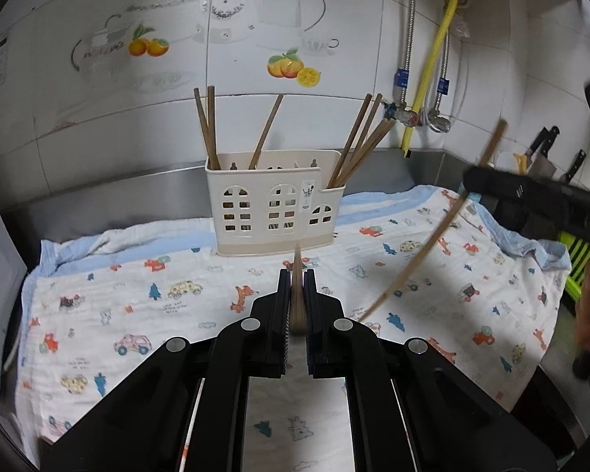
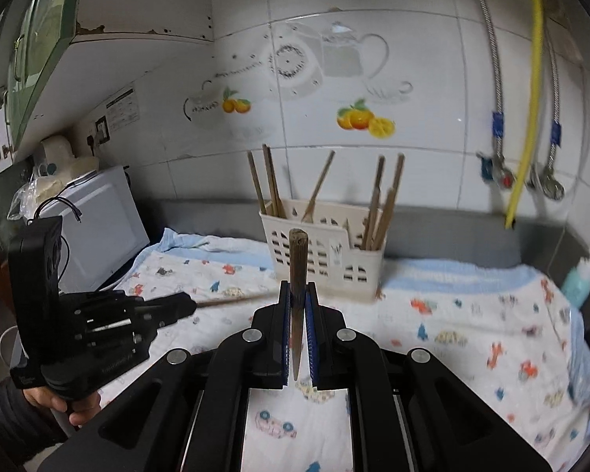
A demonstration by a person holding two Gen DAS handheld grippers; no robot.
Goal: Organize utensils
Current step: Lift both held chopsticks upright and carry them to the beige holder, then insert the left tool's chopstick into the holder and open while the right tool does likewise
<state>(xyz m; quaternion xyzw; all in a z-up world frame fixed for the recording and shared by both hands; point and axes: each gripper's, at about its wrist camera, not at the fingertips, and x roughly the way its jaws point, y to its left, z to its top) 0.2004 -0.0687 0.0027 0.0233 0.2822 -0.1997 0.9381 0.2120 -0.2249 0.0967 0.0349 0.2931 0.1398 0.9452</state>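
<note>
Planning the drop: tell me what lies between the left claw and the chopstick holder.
In the left wrist view, only printed cloth lies between the left claw, shut on a chopstick, and the holder.

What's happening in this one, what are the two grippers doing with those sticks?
A person is sorting chopsticks into a cream utensil holder standing on a patterned cloth on the counter. The left gripper is shut on one chopstick, and the right gripper is shut on another chopstick. Both are held above the cloth, in front of the holder, which already has several chopsticks standing in it. Neither held chopstick is in the holder yet.
</note>
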